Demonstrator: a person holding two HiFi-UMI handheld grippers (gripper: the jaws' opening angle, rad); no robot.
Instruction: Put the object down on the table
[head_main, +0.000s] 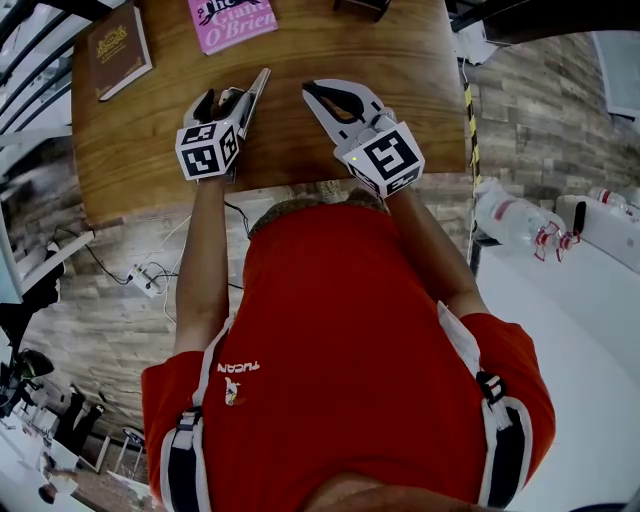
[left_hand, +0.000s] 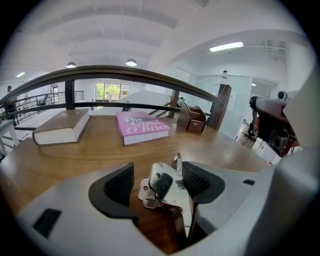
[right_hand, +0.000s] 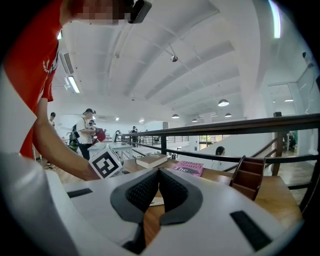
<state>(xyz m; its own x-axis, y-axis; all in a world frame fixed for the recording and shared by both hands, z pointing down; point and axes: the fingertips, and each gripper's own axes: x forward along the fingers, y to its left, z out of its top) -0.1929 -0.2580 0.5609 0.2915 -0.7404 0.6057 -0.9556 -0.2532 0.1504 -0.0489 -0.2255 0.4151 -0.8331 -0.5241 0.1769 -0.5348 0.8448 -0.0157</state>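
A shiny metal clip-like object (left_hand: 167, 194) with a black knob stands between the jaws of my left gripper (left_hand: 157, 169), low over the wooden table (head_main: 350, 50). It leans against the right pad (left_hand: 196, 179); the left pad (left_hand: 120, 185) stands clear of it with a gap, so the jaws are open. In the head view the object's flat metal blade (head_main: 257, 95) juts past my left gripper (head_main: 228, 100) near the table's front edge. My right gripper (head_main: 318, 97) hovers beside it, to the right. Its pads (right_hand: 150, 187) are pressed together with nothing between them.
A brown book (head_main: 115, 48) and a pink book (head_main: 230, 20) lie at the table's far side, the brown one (left_hand: 62, 127) left of the pink one (left_hand: 142, 127). A small wooden box (left_hand: 192, 118) stands far right. A railing runs behind the table.
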